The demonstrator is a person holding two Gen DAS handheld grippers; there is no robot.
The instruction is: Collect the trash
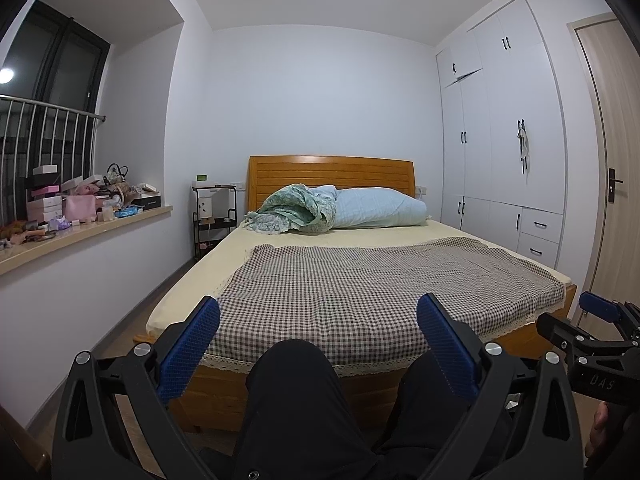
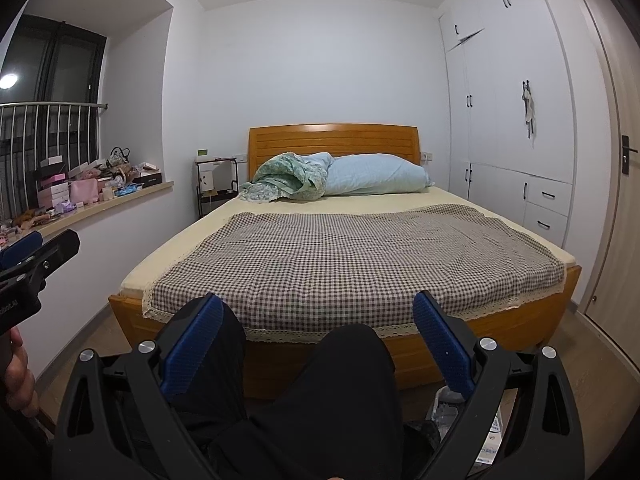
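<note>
You sit facing the wooden bed with its brown checked cloth [image 1: 360, 280], left tool [image 1: 318, 344] and right tool [image 2: 318, 340] both spread wide, pinching nothing. Crumpled plastic wrappers [image 2: 448, 408] lie on the floor near right; whether collecting is starting or ending, the scene cannot say.

Wooden bed [image 1: 332, 172] against far wall, checked cloth [image 1: 380, 288] spread over foot half of cream mattress; pale blue pillow [image 1: 380, 208] at head, crumpled green floral blanket [image 1: 292, 210] touching its left side; black shelf cart [image 1: 214, 216] left of headboard; cluttered windowsill [image 1: 80, 236] with boxes, pink bag; white wardrobe [image 1: 500, 140] right; door [image 1: 612, 184] beside wardrobe
</note>
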